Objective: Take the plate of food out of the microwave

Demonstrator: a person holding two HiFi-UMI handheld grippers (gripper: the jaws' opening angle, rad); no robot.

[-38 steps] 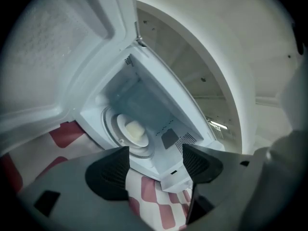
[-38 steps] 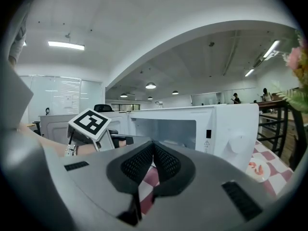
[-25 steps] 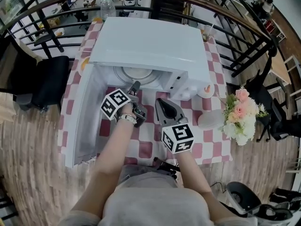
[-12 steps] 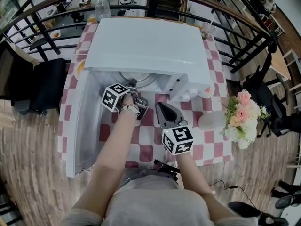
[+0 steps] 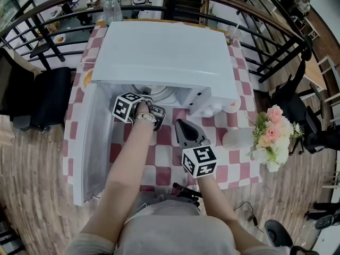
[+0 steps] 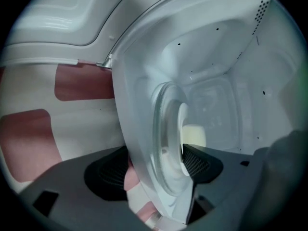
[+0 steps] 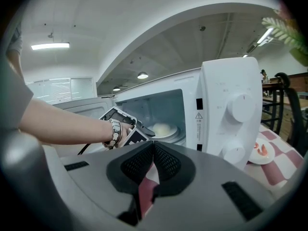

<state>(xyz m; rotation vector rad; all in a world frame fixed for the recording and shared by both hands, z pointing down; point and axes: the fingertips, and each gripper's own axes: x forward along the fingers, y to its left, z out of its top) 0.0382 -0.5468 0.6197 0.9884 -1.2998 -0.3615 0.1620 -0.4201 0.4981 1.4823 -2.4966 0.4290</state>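
Standing at a red-checked tablecloth w/ black railing behind, you've got the L gripper spread at the open microwave's mouth, one jaw by the plate of food inside (food shows only in gripper views), and the R gripper pressed together, empty, over the cloth.

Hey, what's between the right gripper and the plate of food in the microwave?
In the right gripper view, the left gripper and the person's left hand sit at the microwave mouth, just before the plate of food.
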